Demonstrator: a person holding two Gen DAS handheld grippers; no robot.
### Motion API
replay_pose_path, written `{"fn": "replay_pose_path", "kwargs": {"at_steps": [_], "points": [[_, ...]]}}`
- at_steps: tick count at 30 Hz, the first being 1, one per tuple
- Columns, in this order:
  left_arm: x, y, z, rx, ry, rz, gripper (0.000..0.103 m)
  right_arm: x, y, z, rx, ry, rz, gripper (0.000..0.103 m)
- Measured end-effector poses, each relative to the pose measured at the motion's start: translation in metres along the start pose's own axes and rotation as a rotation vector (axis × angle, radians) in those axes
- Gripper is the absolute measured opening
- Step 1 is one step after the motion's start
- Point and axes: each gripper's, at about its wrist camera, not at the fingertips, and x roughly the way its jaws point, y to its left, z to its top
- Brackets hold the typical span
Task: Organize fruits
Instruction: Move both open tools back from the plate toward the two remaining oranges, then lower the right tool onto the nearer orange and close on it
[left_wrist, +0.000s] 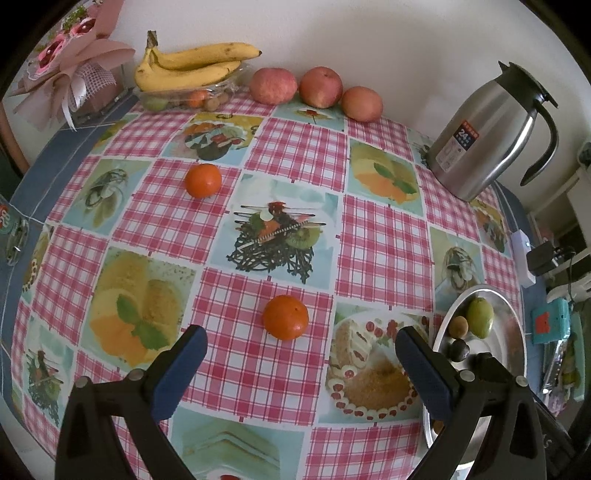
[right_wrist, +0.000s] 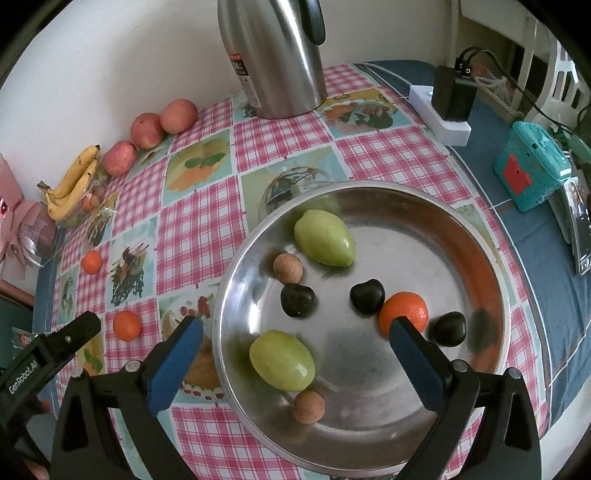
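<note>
The right gripper (right_wrist: 295, 332) stands wide open over a round, shiny steel plate (right_wrist: 476, 236), nothing between its blue pads. Just beyond its right finger (right_wrist: 413, 354) lies a smooth round tangerine (right_wrist: 406, 312), touching a glossy black plum (right_wrist: 367, 297); a 2nd plum (right_wrist: 448, 328) sits just right of that finger, a 3rd (right_wrist: 297, 300) ahead between the fingers. Between the fingers lies an oval green fruit (right_wrist: 282, 360), its long axis running from upper left to lower right; a 2nd green fruit (right_wrist: 324, 238), farther ahead, lies much the same way. 2 rough tan balls (right_wrist: 309, 407) (right_wrist: 287, 268) rest by them.

The left gripper (left_wrist: 301, 345) is also spread open and empty above the checked oilcloth (left_wrist: 295, 147). 1 tangerine (left_wrist: 285, 316) sits just ahead between its fingers, another (left_wrist: 203, 180) well beyond, toward the left.
</note>
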Motion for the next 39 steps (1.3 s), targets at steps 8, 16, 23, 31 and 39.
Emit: {"fn": "replay_pose_path", "kwargs": {"at_steps": [8, 16, 23, 31, 39], "points": [[-0.011, 0.006, 0.007, 0.063, -0.05, 0.085, 0.103, 0.001, 0.011, -0.001, -0.022, 0.001, 0.041, 0.101], [-0.011, 0.037, 0.016, 0.104, -0.051, 0.2, 0.103, 0.002, 0.053, -0.008, -0.118, 0.001, 0.077, 0.101], [-0.009, 0.076, 0.023, 0.046, -0.037, 0.231, 0.103, 0.016, 0.1, -0.016, -0.212, 0.044, 0.107, 0.101], [-0.007, 0.129, 0.029, -0.079, -0.023, 0.229, 0.103, 0.033, 0.143, -0.019, -0.267, 0.078, 0.138, 0.101], [0.003, 0.16, 0.029, -0.159, 0.012, 0.218, 0.103, 0.058, 0.176, -0.025, -0.32, 0.116, 0.153, 0.101]]}}
